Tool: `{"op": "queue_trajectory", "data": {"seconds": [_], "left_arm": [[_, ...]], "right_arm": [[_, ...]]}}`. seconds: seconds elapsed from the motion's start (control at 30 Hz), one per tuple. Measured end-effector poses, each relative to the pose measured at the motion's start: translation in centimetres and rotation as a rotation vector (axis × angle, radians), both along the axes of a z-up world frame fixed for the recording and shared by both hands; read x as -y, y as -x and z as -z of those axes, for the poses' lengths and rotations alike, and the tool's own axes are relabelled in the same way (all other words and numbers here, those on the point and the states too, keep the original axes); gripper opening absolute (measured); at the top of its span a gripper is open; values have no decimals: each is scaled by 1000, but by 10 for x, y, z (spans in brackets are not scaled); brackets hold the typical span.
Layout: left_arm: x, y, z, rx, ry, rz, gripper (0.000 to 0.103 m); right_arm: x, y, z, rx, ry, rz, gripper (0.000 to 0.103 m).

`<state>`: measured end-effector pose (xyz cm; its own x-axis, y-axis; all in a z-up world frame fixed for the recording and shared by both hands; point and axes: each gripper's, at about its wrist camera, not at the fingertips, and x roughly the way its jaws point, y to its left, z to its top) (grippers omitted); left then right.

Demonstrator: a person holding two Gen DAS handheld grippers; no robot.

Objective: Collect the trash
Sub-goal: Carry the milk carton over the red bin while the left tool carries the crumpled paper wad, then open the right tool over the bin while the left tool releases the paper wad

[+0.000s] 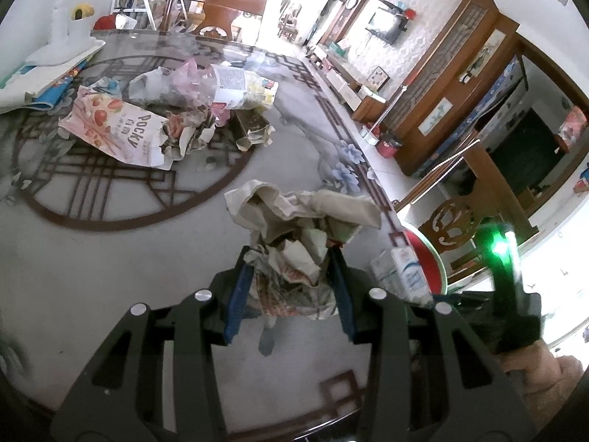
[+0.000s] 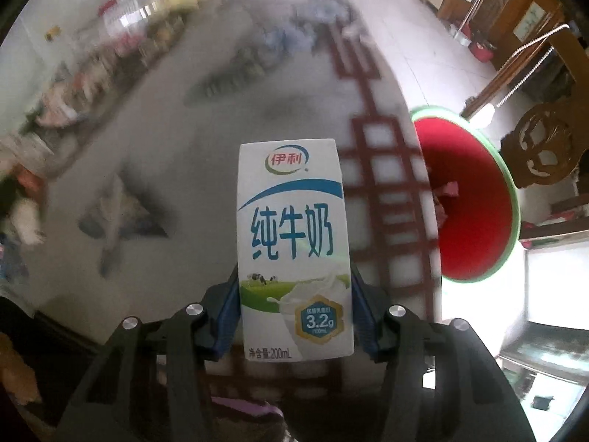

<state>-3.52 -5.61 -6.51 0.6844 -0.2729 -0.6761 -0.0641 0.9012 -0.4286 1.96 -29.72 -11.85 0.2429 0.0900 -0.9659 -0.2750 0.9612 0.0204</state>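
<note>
My left gripper (image 1: 291, 258) is shut on a crumpled paper wrapper (image 1: 294, 228) and holds it above the patterned table (image 1: 129, 258). My right gripper (image 2: 292, 276) is shut on a white milk carton (image 2: 292, 243) with blue lettering, held upright over the table's edge. The carton also shows in the left wrist view (image 1: 403, 272), just right of my left gripper. A red bin with a green rim (image 2: 475, 202) stands below the table's edge to the right; it shows in the left wrist view (image 1: 427, 258) too. More trash lies far left: a pink Pocky bag (image 1: 117, 129) and a plastic bottle (image 1: 228, 84).
Crumpled paper and a small dark box (image 1: 252, 121) lie in the trash pile. Books and papers (image 1: 48, 70) sit at the table's far left. A carved wooden chair (image 1: 464, 221) stands beside the bin. The right wrist view is motion-blurred.
</note>
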Motion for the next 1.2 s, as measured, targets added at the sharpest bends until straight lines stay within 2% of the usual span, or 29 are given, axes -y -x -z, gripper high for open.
{"op": "queue_trajectory", "data": {"seconds": [0.23, 0.4, 0.57, 0.77, 0.97, 1.0, 1.07, 1.1, 1.17, 1.2], "left_arm": [[14, -4, -4, -4, -8, 26, 39], [58, -20, -9, 2, -36, 130, 39], [114, -52, -16, 18, -34, 242, 39], [191, -94, -16, 33, -40, 398, 39], [247, -121, 0, -28, -40, 513, 39], [255, -123, 1, -25, -55, 528, 42], [266, -127, 0, -10, -91, 542, 62], [267, -127, 0, 1, -97, 544, 67], [265, -126, -3, 23, -84, 533, 74], [263, -126, -2, 23, -81, 529, 75]], "right_arm": [[22, 9, -53, 197, -155, 19, 51], [62, 10, -72, 278, -251, 109, 51], [124, 6, -78, 308, -343, 255, 51], [187, -4, -70, 321, -347, 393, 51], [226, -5, -49, 303, -370, 490, 51], [230, -6, -45, 299, -378, 502, 51], [235, -8, -42, 297, -387, 519, 53], [238, -9, -41, 298, -391, 530, 54], [242, -10, -41, 305, -408, 551, 71], [244, -10, -42, 318, -414, 564, 71]]}}
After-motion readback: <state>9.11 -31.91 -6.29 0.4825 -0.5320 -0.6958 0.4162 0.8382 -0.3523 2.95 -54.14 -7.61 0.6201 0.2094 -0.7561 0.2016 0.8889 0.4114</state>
